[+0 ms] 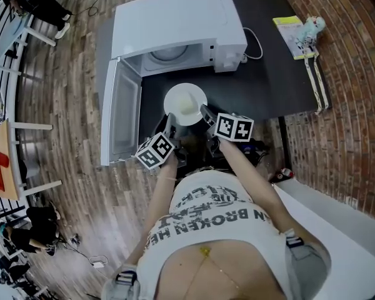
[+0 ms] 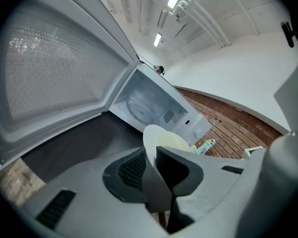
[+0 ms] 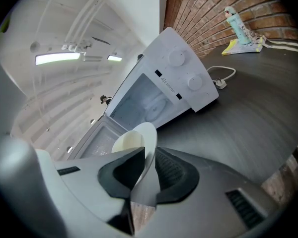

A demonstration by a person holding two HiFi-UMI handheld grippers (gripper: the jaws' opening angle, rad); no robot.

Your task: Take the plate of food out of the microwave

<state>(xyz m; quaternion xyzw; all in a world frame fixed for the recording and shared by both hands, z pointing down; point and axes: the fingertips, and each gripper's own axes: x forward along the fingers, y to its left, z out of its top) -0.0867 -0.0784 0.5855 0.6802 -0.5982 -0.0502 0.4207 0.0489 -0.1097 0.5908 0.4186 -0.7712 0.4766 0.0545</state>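
A white plate (image 1: 185, 104) with pale yellowish food is held just outside the open microwave (image 1: 175, 27), over the dark table (image 1: 269, 74). My left gripper (image 1: 170, 125) is shut on the plate's near-left rim and my right gripper (image 1: 206, 114) on its near-right rim. In the left gripper view the plate (image 2: 161, 139) stands edge-on between the jaws of the left gripper (image 2: 149, 150), with the microwave cavity (image 2: 151, 105) beyond. The right gripper view has the plate (image 3: 138, 139) pinched in the right gripper (image 3: 149, 151).
The microwave door (image 1: 122, 114) swings out wide to the left of the plate. A white cable with plug (image 1: 255, 45) lies right of the microwave. A yellow booklet and small bottle (image 1: 300, 30) sit at the table's far right, by a brick wall.
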